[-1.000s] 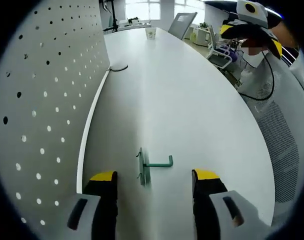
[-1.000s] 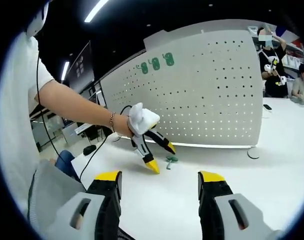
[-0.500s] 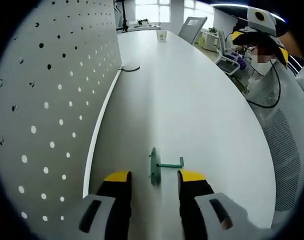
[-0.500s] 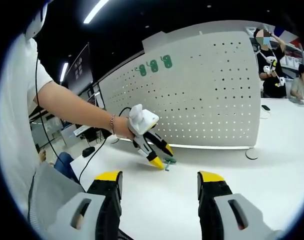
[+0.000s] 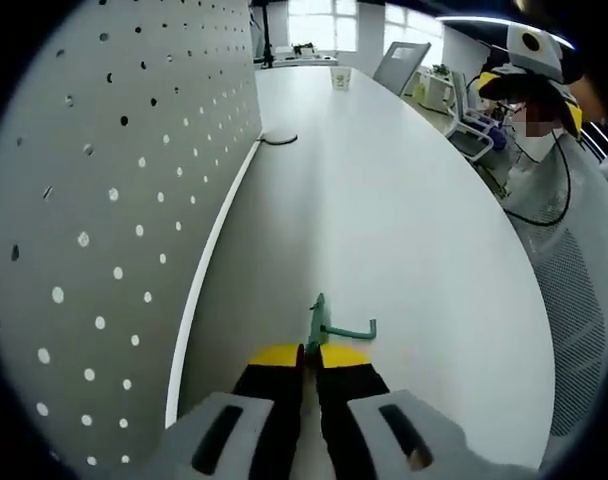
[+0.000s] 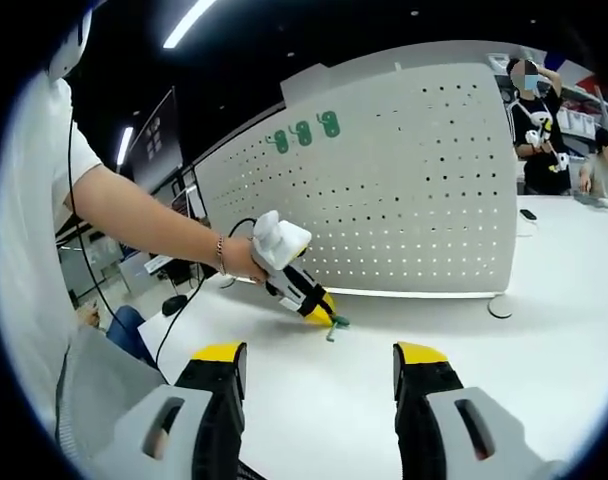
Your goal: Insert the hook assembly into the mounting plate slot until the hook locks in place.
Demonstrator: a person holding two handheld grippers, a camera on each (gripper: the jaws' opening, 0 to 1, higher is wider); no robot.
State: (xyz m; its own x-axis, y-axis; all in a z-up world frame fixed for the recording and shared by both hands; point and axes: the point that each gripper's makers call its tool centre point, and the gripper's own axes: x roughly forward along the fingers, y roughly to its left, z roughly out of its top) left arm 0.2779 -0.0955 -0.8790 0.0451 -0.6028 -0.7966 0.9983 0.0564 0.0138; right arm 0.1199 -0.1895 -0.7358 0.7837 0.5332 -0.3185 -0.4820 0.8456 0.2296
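Observation:
A green hook assembly [image 5: 329, 326] stands on the white table [image 5: 384, 200], its flat plate edge-on and its hook arm pointing right. My left gripper [image 5: 311, 355] is shut on the plate's near edge. The white pegboard mounting plate [image 5: 104, 200] rises along the left, dotted with holes. In the right gripper view the left gripper [image 6: 322, 308] pinches the green hook [image 6: 335, 325] low in front of the pegboard [image 6: 404, 180]. My right gripper [image 6: 317, 365] hangs open above the table with nothing between its jaws, well back from the hook.
Three green hooks [image 6: 304, 131] hang high on the pegboard. A black cable loop [image 5: 278, 139] lies near the board's foot, a paper cup [image 5: 342, 78] stands far down the table. People [image 6: 534, 110] stand at the right, office chairs [image 5: 484, 130] line the table's edge.
My left gripper's jaws have closed from wide open onto the green hook's plate. The right gripper has stayed open and nearly still.

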